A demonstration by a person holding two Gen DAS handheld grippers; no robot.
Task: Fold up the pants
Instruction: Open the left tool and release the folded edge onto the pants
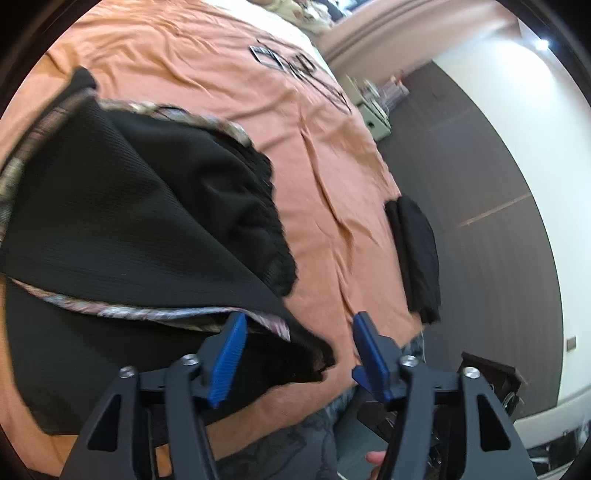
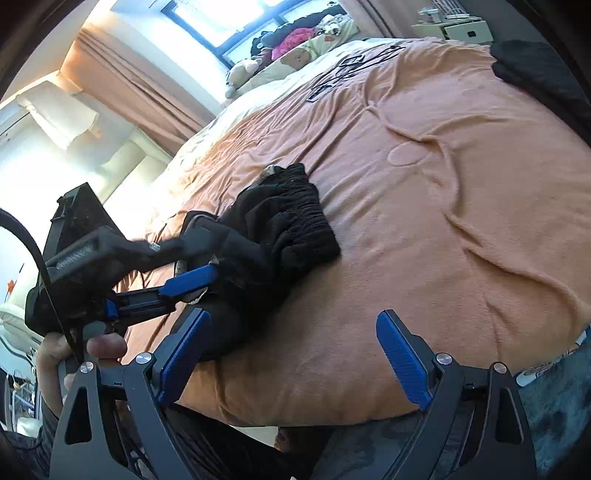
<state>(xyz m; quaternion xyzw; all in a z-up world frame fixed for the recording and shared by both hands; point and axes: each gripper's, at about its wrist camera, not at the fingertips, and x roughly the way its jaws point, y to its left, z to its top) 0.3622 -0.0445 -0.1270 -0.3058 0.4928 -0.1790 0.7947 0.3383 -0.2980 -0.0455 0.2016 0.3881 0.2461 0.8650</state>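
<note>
Tongs spread on both sides, left tongs (image 1: 297,354) over the hem of the black pants (image 1: 122,221) on the orange bed (image 1: 325,192), right tongs (image 2: 291,354) idle; I'd pinch both layers at six o'clock, then fold toward twelve.

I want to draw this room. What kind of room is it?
Most likely a bedroom. A big bed with an orange blanket fills the view, stuffed toys sit by the window, and black pants lie on it.
</note>
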